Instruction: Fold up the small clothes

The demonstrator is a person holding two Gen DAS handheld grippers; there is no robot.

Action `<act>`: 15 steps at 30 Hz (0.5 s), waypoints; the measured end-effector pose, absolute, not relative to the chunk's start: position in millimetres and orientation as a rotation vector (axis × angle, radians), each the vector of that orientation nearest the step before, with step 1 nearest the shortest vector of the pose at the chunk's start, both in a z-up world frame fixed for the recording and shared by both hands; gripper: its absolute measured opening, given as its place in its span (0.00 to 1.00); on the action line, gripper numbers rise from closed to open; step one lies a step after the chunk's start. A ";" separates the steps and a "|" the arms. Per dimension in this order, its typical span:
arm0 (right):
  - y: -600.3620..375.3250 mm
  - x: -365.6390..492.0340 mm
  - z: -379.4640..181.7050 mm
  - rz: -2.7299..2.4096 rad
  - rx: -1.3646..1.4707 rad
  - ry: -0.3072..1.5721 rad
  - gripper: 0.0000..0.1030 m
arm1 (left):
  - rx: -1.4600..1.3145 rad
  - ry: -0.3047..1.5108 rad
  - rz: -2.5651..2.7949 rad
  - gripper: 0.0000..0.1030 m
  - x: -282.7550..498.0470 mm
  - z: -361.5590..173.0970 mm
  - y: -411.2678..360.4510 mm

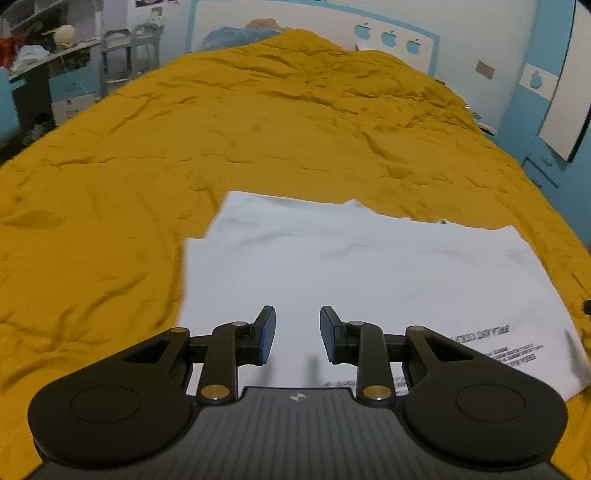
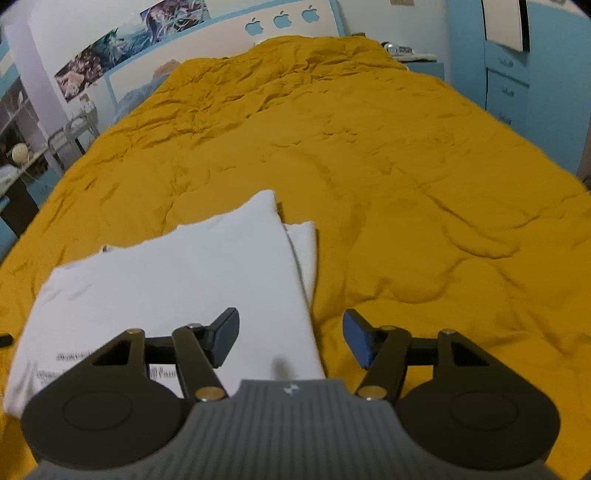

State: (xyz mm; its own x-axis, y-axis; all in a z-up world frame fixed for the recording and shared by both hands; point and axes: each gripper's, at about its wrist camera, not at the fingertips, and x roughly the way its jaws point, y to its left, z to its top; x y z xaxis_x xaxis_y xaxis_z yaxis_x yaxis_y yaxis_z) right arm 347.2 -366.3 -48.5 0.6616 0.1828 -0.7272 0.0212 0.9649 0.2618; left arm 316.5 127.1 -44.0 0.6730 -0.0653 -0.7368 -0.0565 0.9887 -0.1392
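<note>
A white T-shirt (image 1: 369, 280) lies partly folded on a bed covered by a rumpled mustard-yellow bedspread (image 1: 221, 140), at the near end of the bed. Black printed text (image 1: 498, 347) shows on the cloth at about 4 o'clock in the left wrist view. The left gripper (image 1: 297, 334) hovers over the shirt's near part, its blue-padded fingers (image 1: 267, 334) parted by a moderate gap and holding nothing. In the right wrist view the shirt (image 2: 177, 288) sits toward 9 o'clock, with a folded layer showing along its right edge. The right gripper (image 2: 291, 338) has its fingers spread wide and empty; the left finger (image 2: 225, 338) is over the white cloth, the right one over the bedspread (image 2: 406, 184). A white-and-blue headboard with apple cut-outs (image 2: 282, 18) stands at 12 o'clock.
</note>
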 end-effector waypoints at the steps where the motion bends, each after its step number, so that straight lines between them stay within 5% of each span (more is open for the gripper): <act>1: -367.0 353.4 -52.0 0.095 0.275 0.849 0.57 | -0.160 0.836 -0.017 0.33 321.1 -46.0 124.4; 15: -375.8 416.1 -97.7 0.121 0.406 0.869 0.62 | -0.155 0.880 -0.175 0.33 391.4 -79.5 72.5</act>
State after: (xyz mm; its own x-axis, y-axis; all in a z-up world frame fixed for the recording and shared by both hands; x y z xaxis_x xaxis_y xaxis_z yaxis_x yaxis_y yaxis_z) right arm 416.1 -375.8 -97.7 0.6442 0.2656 -0.7173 0.0602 0.9172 0.3938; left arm 391.4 72.5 -79.5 0.6246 -0.2158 -0.7505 0.0884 0.9744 -0.2067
